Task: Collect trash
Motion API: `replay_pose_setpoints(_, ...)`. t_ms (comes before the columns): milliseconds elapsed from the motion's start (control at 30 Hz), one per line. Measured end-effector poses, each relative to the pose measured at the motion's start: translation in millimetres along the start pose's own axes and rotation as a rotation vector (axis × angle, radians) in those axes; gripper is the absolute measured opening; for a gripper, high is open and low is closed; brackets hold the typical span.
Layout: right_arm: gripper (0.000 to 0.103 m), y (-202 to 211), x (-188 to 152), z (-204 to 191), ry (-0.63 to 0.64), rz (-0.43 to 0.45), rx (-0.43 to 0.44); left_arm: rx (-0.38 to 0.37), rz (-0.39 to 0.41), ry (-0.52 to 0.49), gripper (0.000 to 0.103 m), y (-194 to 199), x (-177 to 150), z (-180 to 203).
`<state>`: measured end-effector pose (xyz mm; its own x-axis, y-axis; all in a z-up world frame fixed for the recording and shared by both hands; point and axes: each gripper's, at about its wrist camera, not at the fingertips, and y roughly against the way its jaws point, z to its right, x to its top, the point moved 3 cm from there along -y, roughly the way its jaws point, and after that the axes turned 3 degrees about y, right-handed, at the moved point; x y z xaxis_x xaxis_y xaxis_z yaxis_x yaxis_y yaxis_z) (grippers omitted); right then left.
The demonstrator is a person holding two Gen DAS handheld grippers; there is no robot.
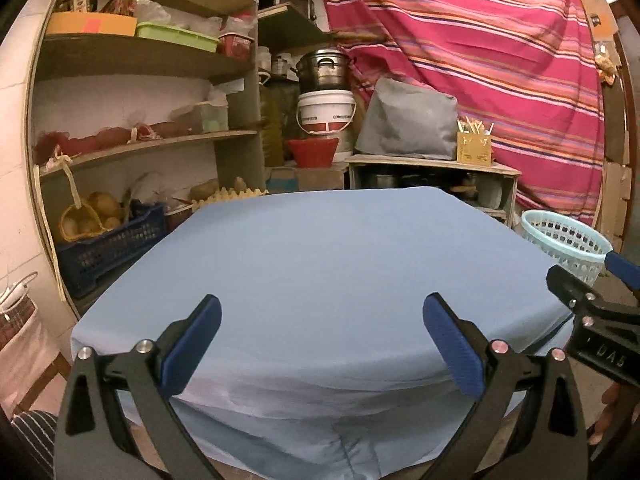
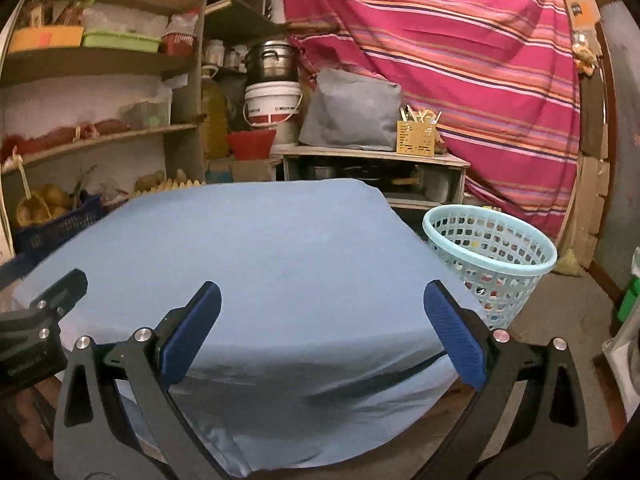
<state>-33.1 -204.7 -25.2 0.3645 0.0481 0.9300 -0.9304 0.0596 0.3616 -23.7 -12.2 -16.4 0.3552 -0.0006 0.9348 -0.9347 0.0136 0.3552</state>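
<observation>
A table under a light blue cloth [image 1: 320,264] fills the middle of both views [image 2: 256,248]; I see nothing lying on it. A pale turquoise mesh basket [image 2: 492,264] stands on the floor to the table's right, with small colourful items inside; it also shows in the left wrist view [image 1: 568,244]. My left gripper [image 1: 322,344] is open and empty over the table's near edge. My right gripper [image 2: 322,340] is open and empty over the near right part. The right gripper shows at the right edge of the left wrist view [image 1: 592,312], the left gripper at the left edge of the right wrist view [image 2: 44,320].
Wooden shelves [image 1: 140,140] with boxes, potatoes and a blue crate [image 1: 108,248] stand at the left. Behind the table are a white bucket [image 1: 326,110] with a pot on it, a low cabinet [image 1: 432,176] and a striped red curtain [image 1: 480,60]. A green bottle [image 2: 630,296] stands at far right.
</observation>
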Motion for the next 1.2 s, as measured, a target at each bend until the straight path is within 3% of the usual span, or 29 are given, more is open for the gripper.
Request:
replay_pose_setpoints(567, 0.099, -6, -4, -4, 0.000, -0.023, -0.045, -0.024, -0.060, 0.032, 0.098, -22, -2, -2)
replay_pose_setpoints(1200, 0.099, -6, -1, -3, 0.002, -0.004, -0.051, -0.019, -0.013, -0.004, 0.098, -16, 0, 5)
